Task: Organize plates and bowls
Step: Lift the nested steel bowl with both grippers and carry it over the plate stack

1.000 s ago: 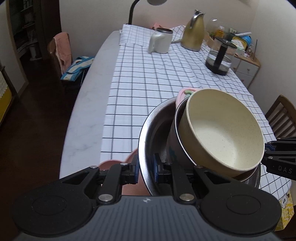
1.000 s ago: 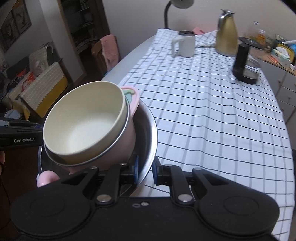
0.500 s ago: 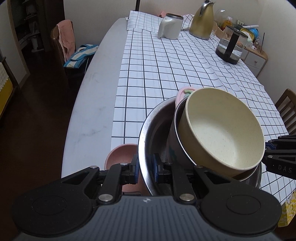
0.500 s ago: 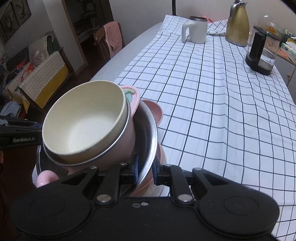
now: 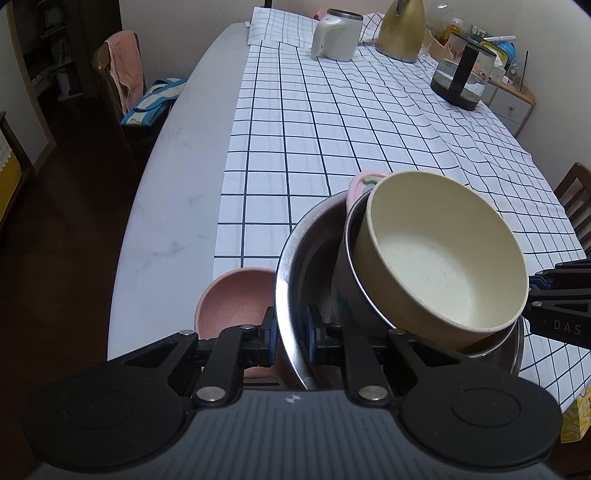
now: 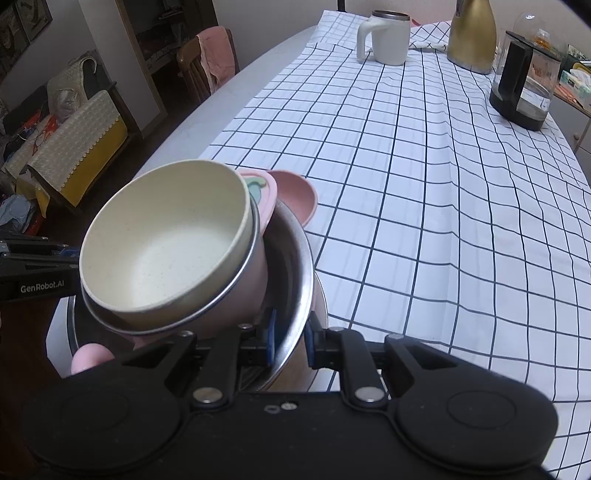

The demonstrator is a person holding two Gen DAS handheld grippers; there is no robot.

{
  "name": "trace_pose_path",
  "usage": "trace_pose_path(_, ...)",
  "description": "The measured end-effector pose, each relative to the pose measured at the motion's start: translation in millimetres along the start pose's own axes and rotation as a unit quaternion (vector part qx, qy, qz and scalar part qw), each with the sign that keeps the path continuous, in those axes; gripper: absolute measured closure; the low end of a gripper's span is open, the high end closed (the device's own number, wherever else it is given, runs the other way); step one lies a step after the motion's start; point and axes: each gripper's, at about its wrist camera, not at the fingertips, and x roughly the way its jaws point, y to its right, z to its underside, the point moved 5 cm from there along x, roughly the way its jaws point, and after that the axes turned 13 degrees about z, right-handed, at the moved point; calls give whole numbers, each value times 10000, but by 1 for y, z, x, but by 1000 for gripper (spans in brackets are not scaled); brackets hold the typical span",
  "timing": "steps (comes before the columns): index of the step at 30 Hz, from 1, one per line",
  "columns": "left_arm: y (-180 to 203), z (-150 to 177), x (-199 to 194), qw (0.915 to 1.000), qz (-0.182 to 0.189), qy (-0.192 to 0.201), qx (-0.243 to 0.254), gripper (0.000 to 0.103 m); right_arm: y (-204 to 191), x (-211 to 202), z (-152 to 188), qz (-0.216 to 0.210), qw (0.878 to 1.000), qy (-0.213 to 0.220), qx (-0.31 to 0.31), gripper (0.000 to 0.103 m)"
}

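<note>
A large steel bowl (image 5: 295, 266) (image 6: 291, 258) hangs over the table's near end, held from both sides. My left gripper (image 5: 290, 336) is shut on its left rim, and my right gripper (image 6: 290, 338) is shut on its right rim. Inside it a pink steel-lined bowl with a handle tab (image 6: 258, 192) (image 5: 364, 182) sits tilted, and a cream bowl (image 5: 443, 254) (image 6: 166, 240) nests in that. Beneath the steel bowl a pink bowl (image 5: 232, 299) (image 6: 295, 192) rests on the table, partly hidden.
The checked cloth (image 5: 332, 129) (image 6: 424, 166) covers the long white table (image 5: 166, 206). At the far end stand a white mug (image 5: 334, 35) (image 6: 388, 37), a gold jug (image 5: 400, 29) and a glass coffee pot (image 5: 461, 74) (image 6: 521, 85). Chairs stand left (image 5: 122, 74) and right (image 5: 576, 195).
Both grippers have sunk with the steel bowl toward the table. The pink bowl beneath it has come further into view.
</note>
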Motion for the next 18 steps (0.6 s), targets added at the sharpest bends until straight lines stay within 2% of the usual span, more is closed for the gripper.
trace_pose_path(9,3,2,0,9999,-35,12,154,89,-1,3,0,59,10000,-35,46,86)
trace_pose_path(18,4,2,-3,9996,-61,36,265,88,-4,4,3,158,9998,-118,1,81)
